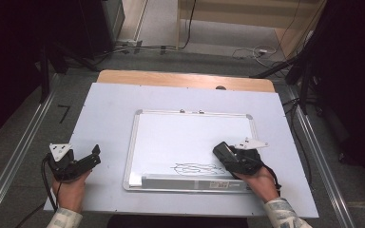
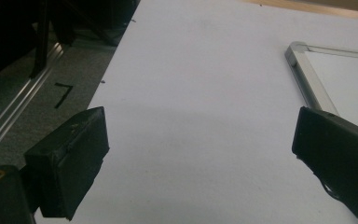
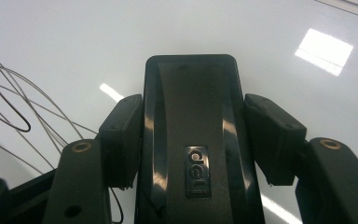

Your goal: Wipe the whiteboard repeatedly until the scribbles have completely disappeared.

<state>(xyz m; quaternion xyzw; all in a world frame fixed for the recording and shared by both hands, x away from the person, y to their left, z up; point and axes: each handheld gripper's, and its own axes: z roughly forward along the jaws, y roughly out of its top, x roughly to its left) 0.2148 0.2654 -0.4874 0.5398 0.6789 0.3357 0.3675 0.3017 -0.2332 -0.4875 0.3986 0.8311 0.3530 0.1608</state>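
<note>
1. Eraser (image 3: 191,135), black with a "deli" badge, sits clamped between the right gripper (image 1: 224,153) jaws, over the whiteboard (image 1: 190,130) near the scribble (image 1: 195,168).
2. Left gripper (image 1: 92,156) rests spread apart and empty on the table cover (image 1: 104,102), left of the whiteboard frame.

- Whiteboard (image 1: 190,137): glossy white face, brushed metal frame.
- Eraser (image 3: 193,140): smooth, shiny black plastic with a raised "deli" badge.
- Table (image 1: 100,109): matt pale sheet over a wood top.
- Left gripper (image 2: 200,158): matt black pads.
</note>
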